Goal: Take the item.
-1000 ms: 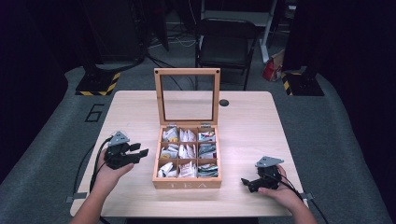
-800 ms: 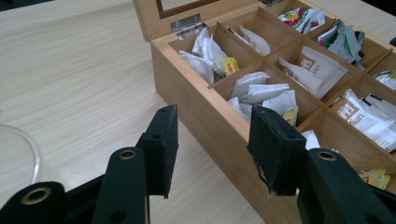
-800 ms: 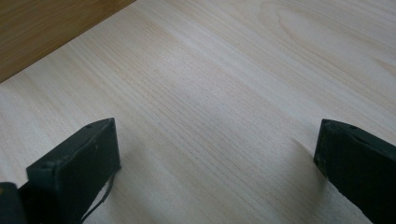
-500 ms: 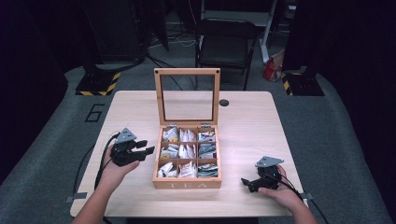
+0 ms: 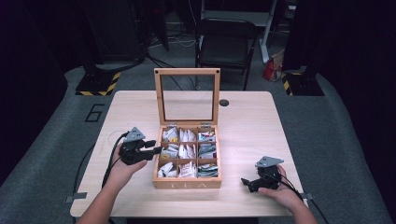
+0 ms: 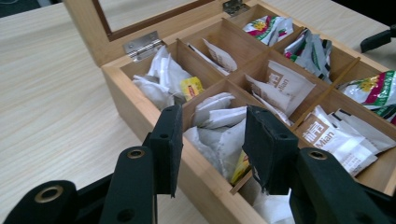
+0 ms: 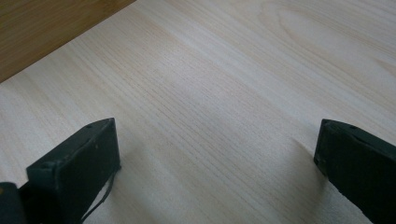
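Left gripper (image 6: 212,140) half open, jaws just been closing, nothing pinched yet, tea bags (image 6: 219,128) dead ahead mid-frame. Right gripper (image 5: 254,183) wide open, lower right, farther off.

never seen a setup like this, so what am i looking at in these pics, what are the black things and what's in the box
A person sits at a wooden table and holds a hand-held grasping tool in each hand; no robot arm is involved. The high view looks down from above the person's side. The other two pictures come from small cameras riding on each tool, looking along its two black jaws.

On the table stands a wooden tea box with its glass lid raised, divided into compartments full of tea bags.

The left tool is at the box's left edge; its jaws have just been closing around the white tea bags in the near compartment, with nothing pinched yet. The right tool rests open on bare table, holding nothing.
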The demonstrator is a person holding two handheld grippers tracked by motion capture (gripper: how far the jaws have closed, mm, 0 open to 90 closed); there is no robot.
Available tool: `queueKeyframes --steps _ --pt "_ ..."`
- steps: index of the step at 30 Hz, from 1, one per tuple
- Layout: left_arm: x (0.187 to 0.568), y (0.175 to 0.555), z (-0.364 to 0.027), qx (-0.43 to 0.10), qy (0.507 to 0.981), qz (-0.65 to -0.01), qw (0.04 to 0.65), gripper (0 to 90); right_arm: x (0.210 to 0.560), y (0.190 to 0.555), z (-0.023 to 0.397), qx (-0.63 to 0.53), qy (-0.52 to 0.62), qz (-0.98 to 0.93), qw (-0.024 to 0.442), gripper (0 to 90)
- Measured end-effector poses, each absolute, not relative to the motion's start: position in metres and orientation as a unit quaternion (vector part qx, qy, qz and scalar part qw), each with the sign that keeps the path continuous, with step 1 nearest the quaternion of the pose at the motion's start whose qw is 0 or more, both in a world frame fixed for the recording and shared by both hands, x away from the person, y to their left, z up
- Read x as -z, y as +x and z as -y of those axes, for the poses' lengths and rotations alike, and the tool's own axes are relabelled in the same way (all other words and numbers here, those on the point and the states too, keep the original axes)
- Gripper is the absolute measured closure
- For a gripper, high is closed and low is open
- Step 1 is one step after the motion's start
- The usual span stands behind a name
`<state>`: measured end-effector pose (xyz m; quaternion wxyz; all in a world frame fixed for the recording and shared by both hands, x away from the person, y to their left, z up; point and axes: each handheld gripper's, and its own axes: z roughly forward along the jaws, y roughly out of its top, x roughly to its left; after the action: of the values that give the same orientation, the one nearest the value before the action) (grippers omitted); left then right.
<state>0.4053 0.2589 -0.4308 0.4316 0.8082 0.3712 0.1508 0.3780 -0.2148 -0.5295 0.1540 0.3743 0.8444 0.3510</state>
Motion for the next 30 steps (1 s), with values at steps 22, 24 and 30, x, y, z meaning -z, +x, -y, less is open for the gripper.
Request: queueKeyframes --steps 22,24,30 --pt "0.442 0.41 -0.244 -0.134 0.819 -0.363 0.423 61.2 0.53 0.378 0.215 -0.351 0.376 -0.844 0.154 0.0" --pt "0.443 0.41 -0.244 -0.13 0.819 -0.366 0.423 62.0 0.53 0.378 0.215 -0.351 0.374 -0.845 0.154 0.0" --pt "0.446 0.412 -0.241 -0.123 0.82 -0.364 0.423 63.6 0.53 0.378 0.215 -0.352 0.375 -0.844 0.155 0.0"
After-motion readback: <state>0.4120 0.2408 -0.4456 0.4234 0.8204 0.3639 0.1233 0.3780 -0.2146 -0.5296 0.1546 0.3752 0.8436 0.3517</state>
